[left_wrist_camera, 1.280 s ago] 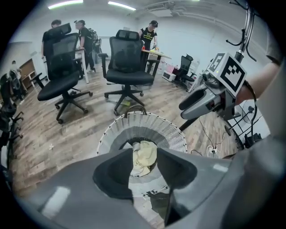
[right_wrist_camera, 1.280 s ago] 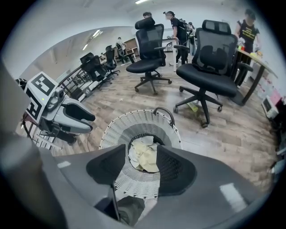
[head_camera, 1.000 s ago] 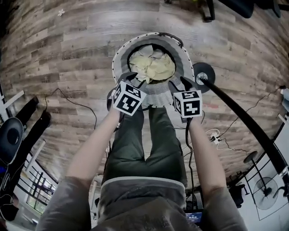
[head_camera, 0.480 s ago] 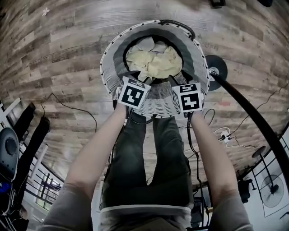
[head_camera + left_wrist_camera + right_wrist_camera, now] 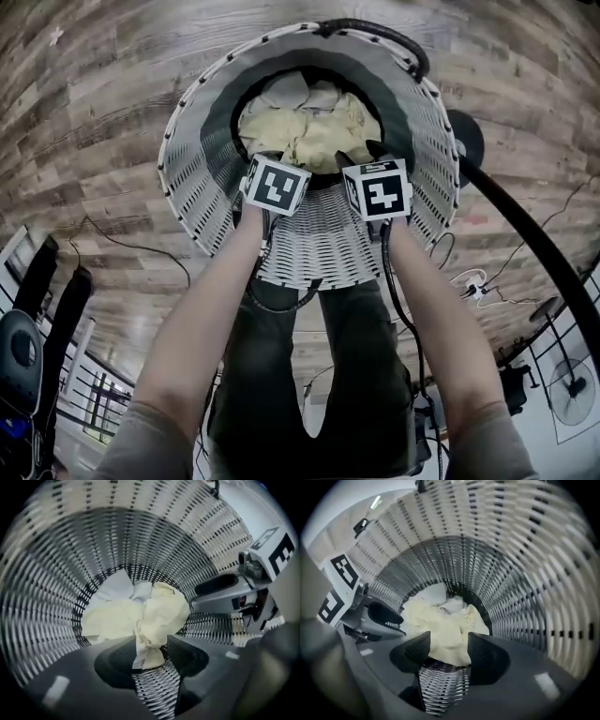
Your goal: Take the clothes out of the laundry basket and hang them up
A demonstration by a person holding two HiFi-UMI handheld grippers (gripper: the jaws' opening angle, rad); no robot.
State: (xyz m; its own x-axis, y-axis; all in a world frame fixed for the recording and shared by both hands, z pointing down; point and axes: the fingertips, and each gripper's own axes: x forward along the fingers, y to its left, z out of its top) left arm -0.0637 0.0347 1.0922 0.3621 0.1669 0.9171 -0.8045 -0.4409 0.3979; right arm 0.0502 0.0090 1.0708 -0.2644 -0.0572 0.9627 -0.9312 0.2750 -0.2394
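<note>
A white slatted laundry basket (image 5: 187, 141) stands on the wood floor, and crumpled pale yellow and white clothes (image 5: 314, 131) lie at its bottom. My left gripper (image 5: 270, 156) and right gripper (image 5: 364, 152) reach side by side into its near side, pointing steeply down. In the left gripper view the left gripper (image 5: 150, 644) is open, with the clothes (image 5: 140, 616) lying beyond its tips. In the right gripper view the right gripper (image 5: 449, 641) is also open above the clothes (image 5: 440, 620). Its jaws have just been opening a little, with nothing between them.
A black pole (image 5: 525, 244) runs diagonally past the basket's right side from a round base (image 5: 466, 136). Cables (image 5: 122, 248) trail over the floor at left and right. The person's legs (image 5: 319, 375) stand just before the basket. A black handle (image 5: 375, 33) arches over the far rim.
Both grippers have sunk from above the basket's rim down into it. The basket looms larger as the head camera comes closer.
</note>
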